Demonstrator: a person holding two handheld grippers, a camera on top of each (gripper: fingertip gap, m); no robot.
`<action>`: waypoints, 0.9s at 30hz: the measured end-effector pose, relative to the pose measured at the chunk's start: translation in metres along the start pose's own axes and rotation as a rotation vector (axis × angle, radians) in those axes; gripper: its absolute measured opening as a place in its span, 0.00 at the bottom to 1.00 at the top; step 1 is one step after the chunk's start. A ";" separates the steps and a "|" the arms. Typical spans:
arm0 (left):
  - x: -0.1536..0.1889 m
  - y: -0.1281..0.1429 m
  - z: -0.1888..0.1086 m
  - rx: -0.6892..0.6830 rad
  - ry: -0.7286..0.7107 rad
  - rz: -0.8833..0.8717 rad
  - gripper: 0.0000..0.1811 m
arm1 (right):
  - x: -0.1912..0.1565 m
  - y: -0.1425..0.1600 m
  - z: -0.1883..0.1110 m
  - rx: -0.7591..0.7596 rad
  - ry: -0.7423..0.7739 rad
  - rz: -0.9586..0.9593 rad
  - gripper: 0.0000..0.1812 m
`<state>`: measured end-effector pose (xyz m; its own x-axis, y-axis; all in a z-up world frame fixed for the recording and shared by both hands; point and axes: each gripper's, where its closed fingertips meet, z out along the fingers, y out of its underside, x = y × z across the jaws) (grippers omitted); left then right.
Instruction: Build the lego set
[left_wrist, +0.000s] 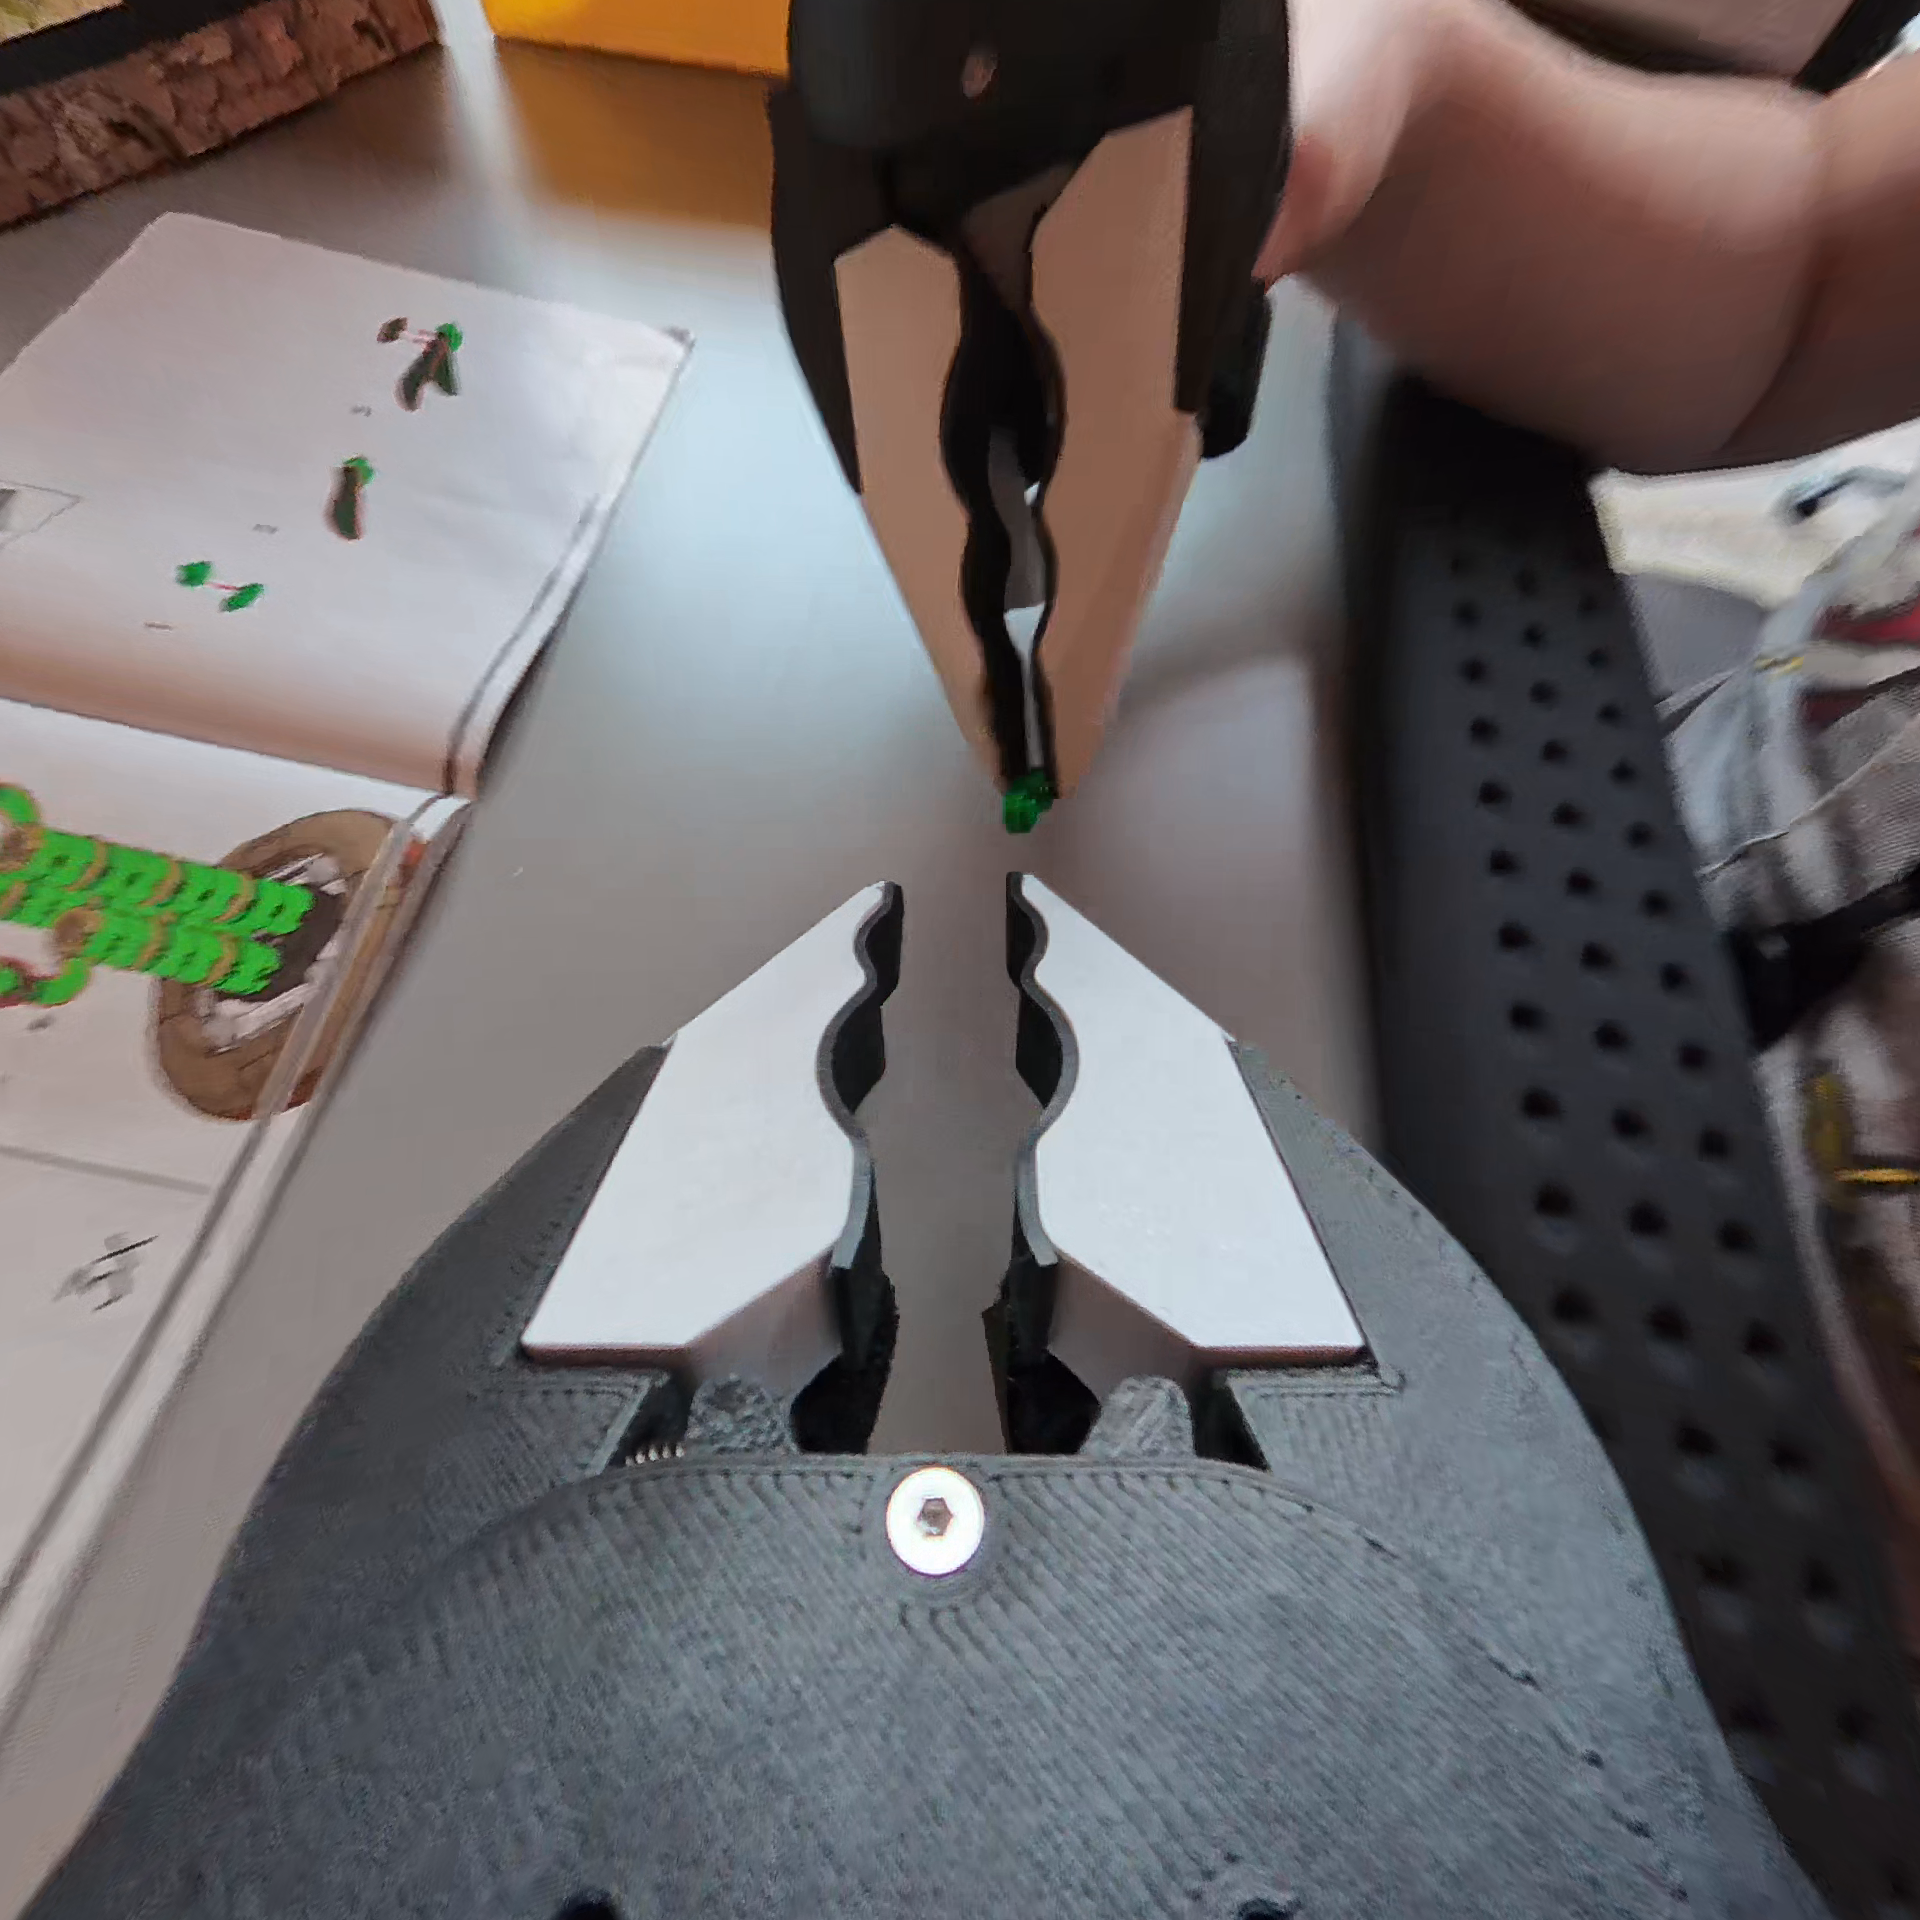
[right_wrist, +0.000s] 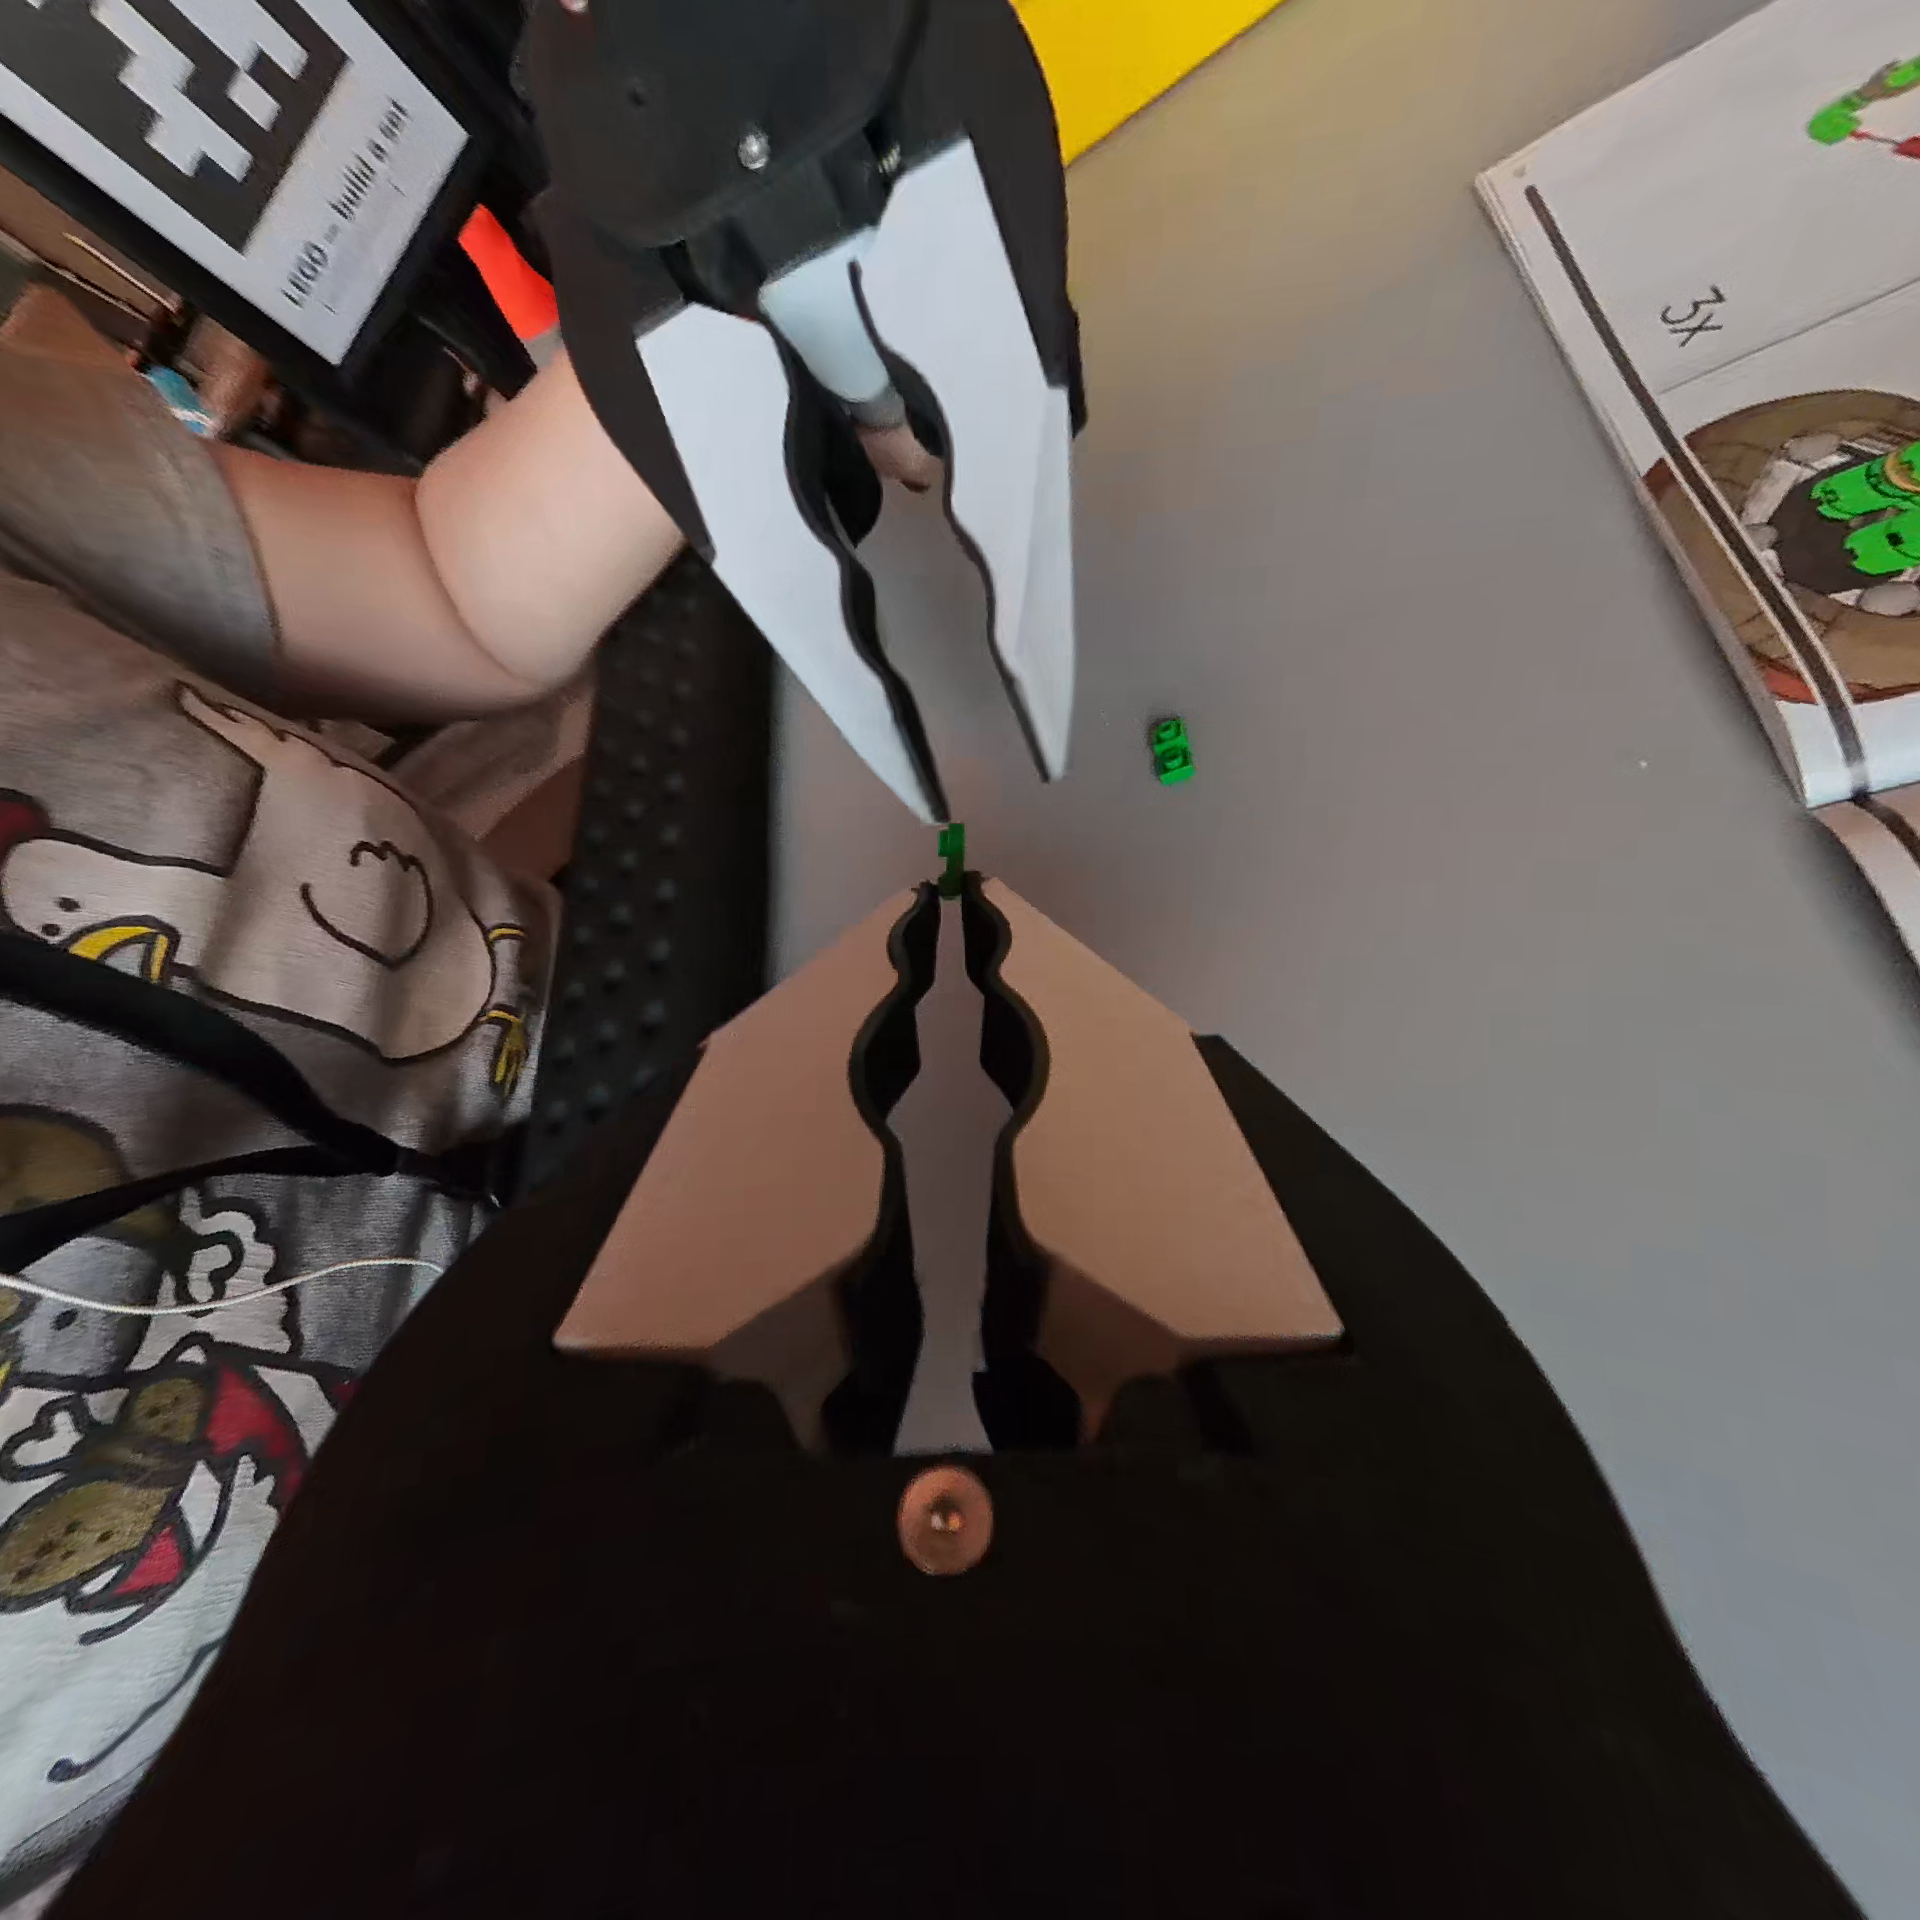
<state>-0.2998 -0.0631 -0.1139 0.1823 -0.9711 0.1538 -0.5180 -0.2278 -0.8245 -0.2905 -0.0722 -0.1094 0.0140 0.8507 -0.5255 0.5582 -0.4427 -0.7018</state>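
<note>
My right gripper (right_wrist: 948, 896), with tan fingers, is shut on a small green lego piece (right_wrist: 951, 860) that sticks out past its tips. My left gripper (left_wrist: 954, 889), with silver fingers, is open and empty, tip to tip with the right one and a short gap away. In the left wrist view the right gripper (left_wrist: 1023, 771) points down at me with the green piece (left_wrist: 1027, 808) at its tip. In the right wrist view the left gripper (right_wrist: 995, 795) hangs just above the piece. A second green piece (right_wrist: 1174, 750) lies on the grey table (right_wrist: 1403, 1039).
An open instruction booklet (left_wrist: 260, 520) lies to the left, also seen in the right wrist view (right_wrist: 1766, 468). A black perforated strip (left_wrist: 1538, 935) runs along the table edge by the person's arm (left_wrist: 1558, 239). A bark slab (left_wrist: 156, 94) and a yellow box (right_wrist: 1122, 62) sit farther back. The grippers are tip to tip, or close to it.
</note>
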 end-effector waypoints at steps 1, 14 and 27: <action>0.006 -0.004 0.000 0.021 0.054 -0.039 0.11 | -0.001 -0.002 -0.001 0.014 -0.016 0.006 0.02; 0.015 -0.020 -0.001 0.121 0.228 -0.257 0.02 | -0.006 -0.006 -0.002 0.040 -0.057 -0.013 0.02; -0.001 -0.031 -0.008 0.220 0.236 -0.416 0.02 | 0.014 -0.029 -0.013 0.157 0.169 -0.186 0.15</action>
<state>-0.2909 -0.0557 -0.0844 0.1288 -0.7971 0.5900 -0.2495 -0.6019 -0.7586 -0.2959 -0.0436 -0.0898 0.0688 0.9506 -0.3027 0.4292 -0.3021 -0.8512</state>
